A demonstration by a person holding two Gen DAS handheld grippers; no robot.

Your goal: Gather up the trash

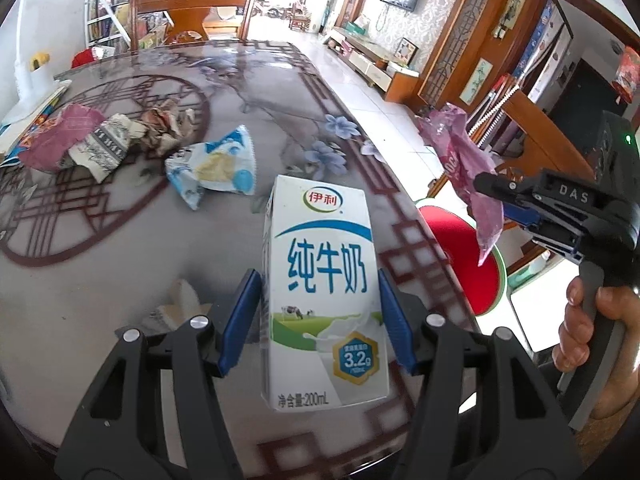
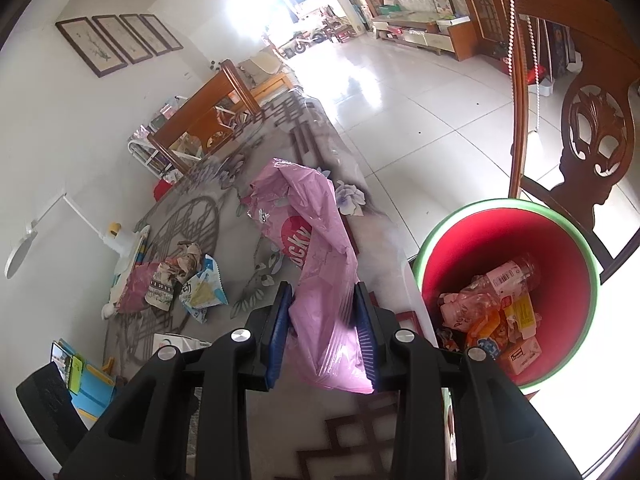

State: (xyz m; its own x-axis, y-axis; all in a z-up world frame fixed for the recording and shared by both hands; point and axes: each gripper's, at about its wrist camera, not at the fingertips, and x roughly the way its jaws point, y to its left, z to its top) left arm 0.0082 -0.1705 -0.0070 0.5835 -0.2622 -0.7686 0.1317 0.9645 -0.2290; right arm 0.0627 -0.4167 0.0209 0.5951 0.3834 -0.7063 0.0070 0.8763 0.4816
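Your left gripper (image 1: 320,312) is clamped on the milk carton (image 1: 322,292), lifted over the table (image 1: 120,248). Your right gripper (image 2: 324,332) pinches the pink wrapper (image 2: 320,280). Bin (image 2: 576,248) sits at 3 o'clock; leftover wrappers (image 1: 120,144) at 10 o'clock.

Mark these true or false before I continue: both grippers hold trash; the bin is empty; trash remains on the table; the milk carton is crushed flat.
1. Both grippers hold trash. True: the left gripper clamps the milk carton, the right gripper the pink wrapper.
2. The red bin is empty. False: it holds packaging.
3. Trash remains on the table. True: a blue-and-white wrapper and crumpled scraps.
4. The carton is crushed flat. False: it keeps its box shape.
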